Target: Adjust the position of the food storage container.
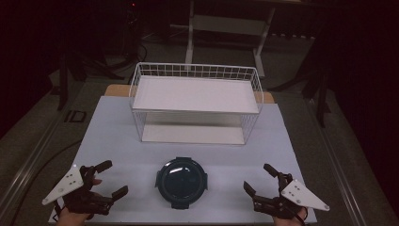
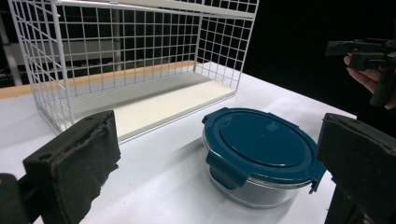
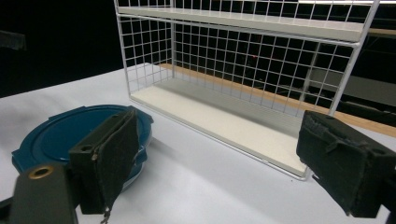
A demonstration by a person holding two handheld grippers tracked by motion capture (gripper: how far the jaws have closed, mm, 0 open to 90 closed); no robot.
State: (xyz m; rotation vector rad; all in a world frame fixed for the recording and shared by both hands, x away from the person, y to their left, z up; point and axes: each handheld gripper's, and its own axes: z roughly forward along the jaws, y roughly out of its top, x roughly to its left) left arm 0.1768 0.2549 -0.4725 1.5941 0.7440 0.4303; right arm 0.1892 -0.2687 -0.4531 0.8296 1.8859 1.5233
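On top of the white table (image 1: 108, 136), wire shelf rack (image 1: 195, 101) sits at back w/ both tiers bare. Round blue-lidded container (image 1: 181, 182) is up front, centered, prob for easy reach. Left gripper (image 1: 109, 179) & right gripper (image 1: 258, 180) flank it, wide open, holding nothing.

Left tongs (image 1: 107, 179) at lower left of the high view, jaws spread wide, gripping nothing, hand (image 1: 75, 214) below. Right tongs (image 1: 259, 179) at lower right, jaws also wide apart, gripping nothing. 2 tongs well apart.
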